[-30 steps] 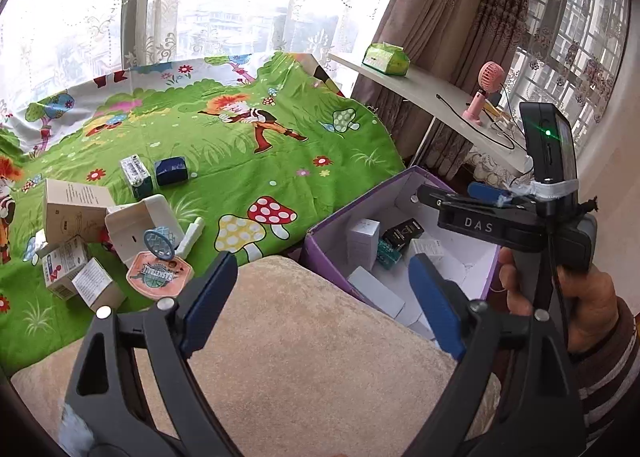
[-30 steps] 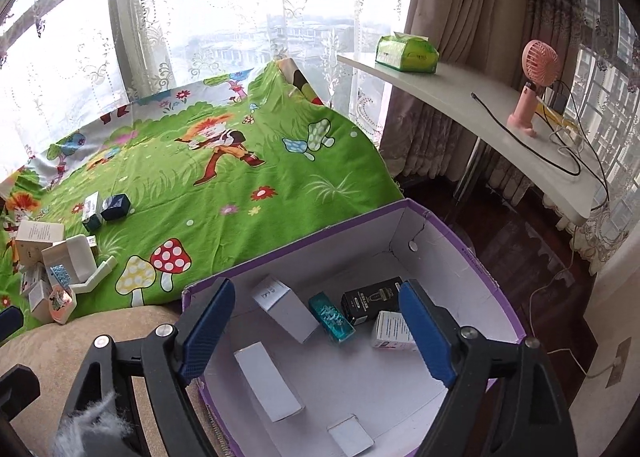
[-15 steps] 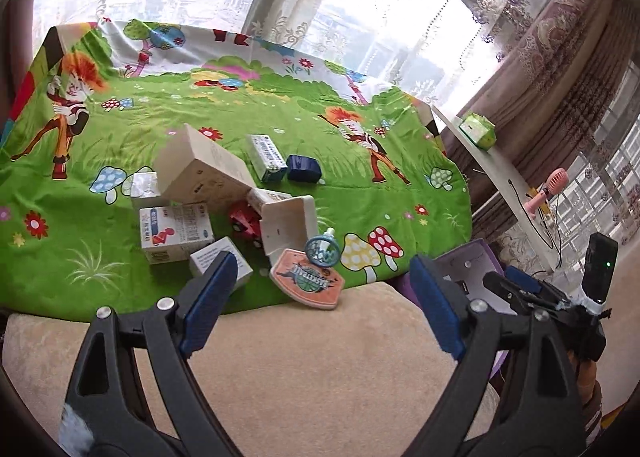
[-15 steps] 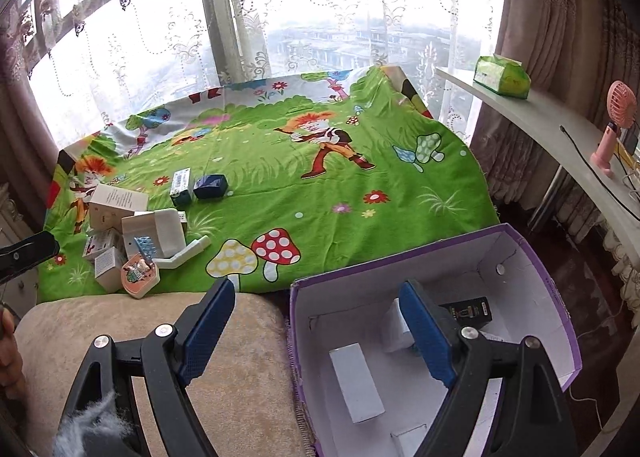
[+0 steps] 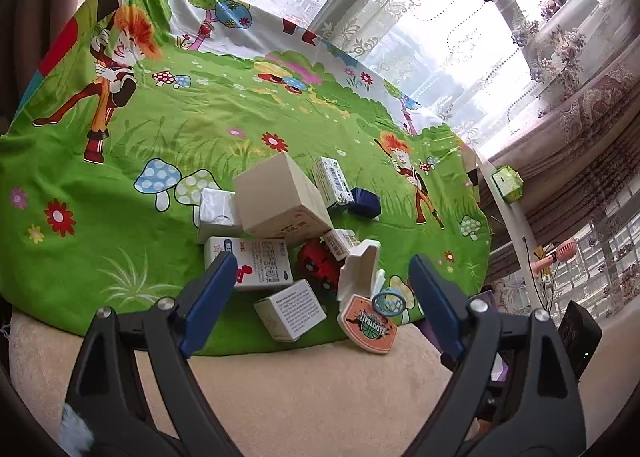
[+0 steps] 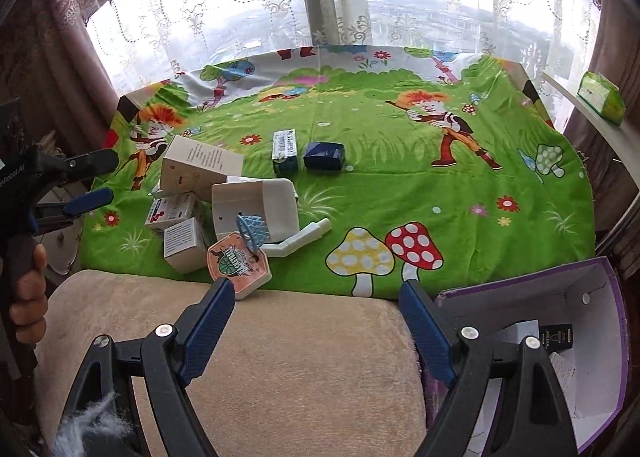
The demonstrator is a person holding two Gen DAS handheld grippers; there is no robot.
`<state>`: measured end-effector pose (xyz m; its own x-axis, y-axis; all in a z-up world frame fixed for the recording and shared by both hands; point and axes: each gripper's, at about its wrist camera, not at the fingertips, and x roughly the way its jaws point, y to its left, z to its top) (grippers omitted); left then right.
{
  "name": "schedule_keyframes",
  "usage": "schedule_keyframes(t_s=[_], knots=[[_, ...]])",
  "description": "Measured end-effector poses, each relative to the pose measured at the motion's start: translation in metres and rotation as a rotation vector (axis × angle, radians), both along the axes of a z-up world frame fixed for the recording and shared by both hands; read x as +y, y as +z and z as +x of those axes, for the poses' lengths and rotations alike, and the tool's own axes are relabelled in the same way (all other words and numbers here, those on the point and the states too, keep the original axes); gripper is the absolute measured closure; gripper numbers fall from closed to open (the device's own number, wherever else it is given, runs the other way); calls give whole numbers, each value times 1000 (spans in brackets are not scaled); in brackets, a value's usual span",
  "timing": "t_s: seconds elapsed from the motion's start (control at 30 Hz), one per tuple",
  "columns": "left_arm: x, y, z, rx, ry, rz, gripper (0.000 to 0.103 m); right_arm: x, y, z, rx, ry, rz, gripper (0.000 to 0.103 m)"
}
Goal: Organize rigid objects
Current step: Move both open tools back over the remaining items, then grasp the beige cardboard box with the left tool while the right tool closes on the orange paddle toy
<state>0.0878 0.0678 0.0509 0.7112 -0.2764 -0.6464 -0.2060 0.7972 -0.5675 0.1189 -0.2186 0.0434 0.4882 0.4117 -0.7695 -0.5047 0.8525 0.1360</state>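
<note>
- Left wrist view: the left hand-held gripper (image 5: 322,289) hangs spread wide and empty over the beige cushion (image 5: 320,397), facing the heap of boxes (image 5: 280,213) on the green sheet (image 5: 160,161).
- Right wrist view: the right hand-held gripper (image 6: 316,315) is spread and empty too; the purple bin (image 6: 600,337) sits just right, with boxes inside.

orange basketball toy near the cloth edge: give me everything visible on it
The basketball toy is a flat plaque, orange printed face with a green ball logo and lettering, white rim, looks like plastic. A small blue net hoop stands up from it. It lies tilted at the green cloth's front edge, overhanging the beige cushion, against the open white case. Neither gripper touches it.
</note>
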Motion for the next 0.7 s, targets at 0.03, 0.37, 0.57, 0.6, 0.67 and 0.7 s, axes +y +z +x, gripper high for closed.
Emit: schedule_keyframes(t_s=[0.03, 0.37, 0.57, 0.6, 0.67, 0.7], knots=[[5, -2, 3, 6, 6, -23, 14, 7, -2, 1, 6, 15, -7, 18], [42, -31, 33, 87, 58, -210, 16, 53, -23, 17, 83, 95, -67, 18], [47, -35, 50, 123, 46, -246, 16, 71, -34, 26, 112, 119, -85, 18], [46, -37, 53, 138, 44, -248, 16, 73, -35, 28, 115, 120, -88, 18], [42, -41, 58, 171, 42, -242, 16, 77, -36, 30, 117, 125, -93, 18], [42, -43, 59, 183, 46, -239, 16, 80, -37, 31, 119, 129, -99, 18]])
